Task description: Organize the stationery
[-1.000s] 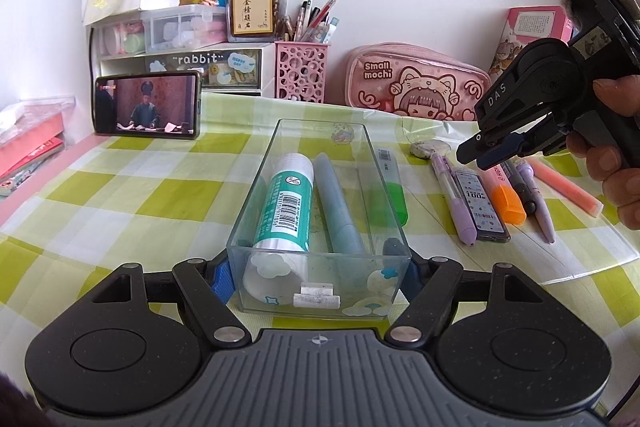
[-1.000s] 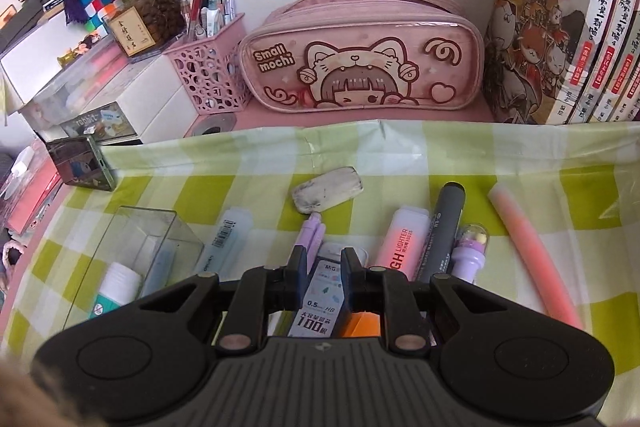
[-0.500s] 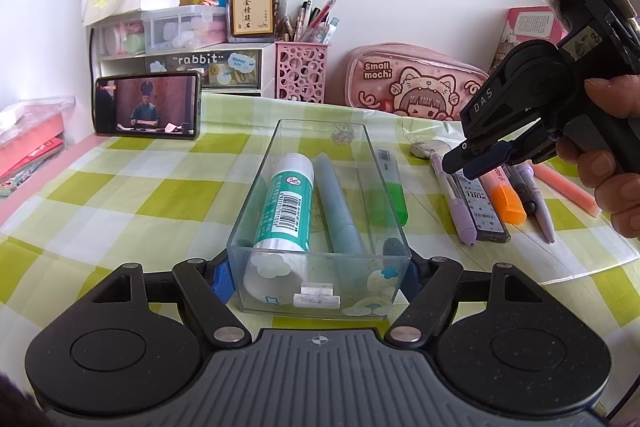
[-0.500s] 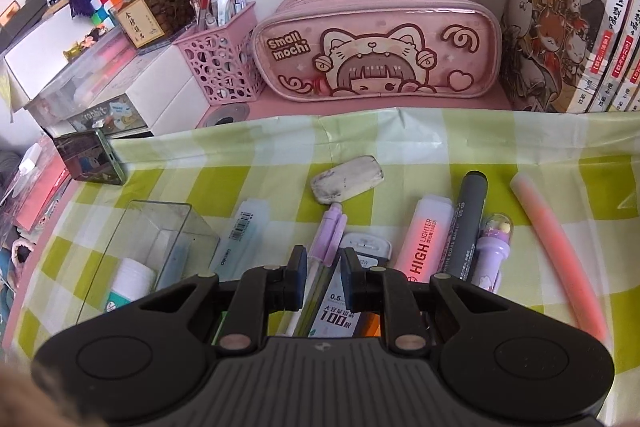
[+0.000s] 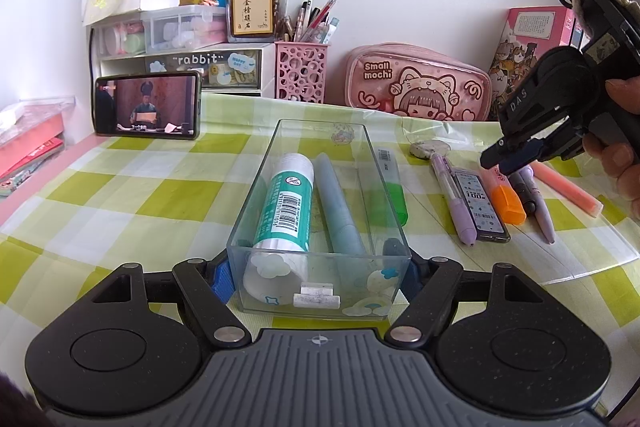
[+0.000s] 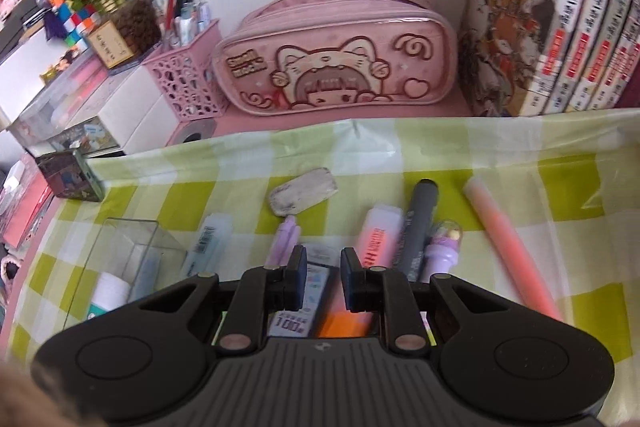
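1. One clear plastic box [image 5: 320, 211] sat in the lower middle of the left wrist view on the green-checked tablecloth [image 5: 132, 195]; in the right wrist view it lay at the lower left [image 6: 132, 247].
2. Inside the box lay two long items side by side: one glue stick [image 5: 286, 211] with a teal label and one grey-blue pen [image 5: 338, 203].
3. One green-tipped highlighter [image 5: 390, 187] lay just beside the box's right wall.
4. To the right of it, seven loose items lay in a group: one grey eraser [image 6: 302, 191], one lilac pen [image 5: 454, 199], one lead case [image 5: 482, 203], one orange highlighter [image 5: 506, 199], one dark marker [image 6: 418, 223], one purple pen [image 6: 442, 245] with a clear cap and one pink stick [image 6: 508, 239].
5. One pink pencil case [image 6: 336, 59] and one pink pen holder [image 5: 300, 71] stood along the wall at the top of both views; one phone [image 5: 147, 105] stood at the left.
6. The left gripper [image 5: 320, 267] pointed slightly downward, its jaws clamped against the near end of the box on both sides.
7. The right gripper [image 6: 323, 277], held in a hand [image 5: 624, 147] at the right edge of the left wrist view, tilted steeply down above the lead case and orange highlighter. Its jaws stood only narrowly apart and held nothing.
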Motion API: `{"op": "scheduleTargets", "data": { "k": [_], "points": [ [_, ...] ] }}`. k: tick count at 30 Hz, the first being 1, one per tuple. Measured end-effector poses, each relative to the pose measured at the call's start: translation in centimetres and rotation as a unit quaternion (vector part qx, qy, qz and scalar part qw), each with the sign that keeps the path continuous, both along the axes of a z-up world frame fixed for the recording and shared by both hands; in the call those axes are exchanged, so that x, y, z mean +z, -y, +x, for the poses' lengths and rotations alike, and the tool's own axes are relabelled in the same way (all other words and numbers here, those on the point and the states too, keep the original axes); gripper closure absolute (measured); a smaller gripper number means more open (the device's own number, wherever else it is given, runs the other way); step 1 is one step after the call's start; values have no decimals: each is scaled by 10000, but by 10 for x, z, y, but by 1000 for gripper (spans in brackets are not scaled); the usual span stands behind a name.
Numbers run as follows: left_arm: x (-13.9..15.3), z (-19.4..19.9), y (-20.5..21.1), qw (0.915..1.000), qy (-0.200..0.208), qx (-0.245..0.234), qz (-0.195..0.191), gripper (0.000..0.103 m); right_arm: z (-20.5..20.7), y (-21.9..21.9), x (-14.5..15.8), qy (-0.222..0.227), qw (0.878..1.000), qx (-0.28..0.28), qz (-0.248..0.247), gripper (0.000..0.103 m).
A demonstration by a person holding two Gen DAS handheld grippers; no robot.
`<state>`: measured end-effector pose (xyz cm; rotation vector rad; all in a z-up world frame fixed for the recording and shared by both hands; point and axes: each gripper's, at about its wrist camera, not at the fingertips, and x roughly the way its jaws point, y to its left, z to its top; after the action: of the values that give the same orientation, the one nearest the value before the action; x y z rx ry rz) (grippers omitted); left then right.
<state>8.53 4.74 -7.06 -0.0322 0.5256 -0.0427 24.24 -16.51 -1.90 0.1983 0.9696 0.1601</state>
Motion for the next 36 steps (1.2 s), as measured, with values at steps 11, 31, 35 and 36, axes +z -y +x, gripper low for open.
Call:
{"op": "scheduleTargets", "data": {
  "k": [11, 31, 35, 36],
  "points": [
    [0, 0, 1, 10000, 1, -3, 0, 29, -5, 32, 4, 151, 9991, -383, 24, 86],
    [0, 0, 1, 10000, 3, 4, 18, 29, 10, 57, -18, -48, 9939, -203, -1084, 87],
    [0, 0, 1, 10000, 4, -6, 5, 29, 2, 75, -13, 22, 9975, -602, -377, 87],
    [0, 0, 1, 10000, 5, -8, 3, 29, -1, 82, -11, 58, 9974, -703, -150, 87]
  ]
}}
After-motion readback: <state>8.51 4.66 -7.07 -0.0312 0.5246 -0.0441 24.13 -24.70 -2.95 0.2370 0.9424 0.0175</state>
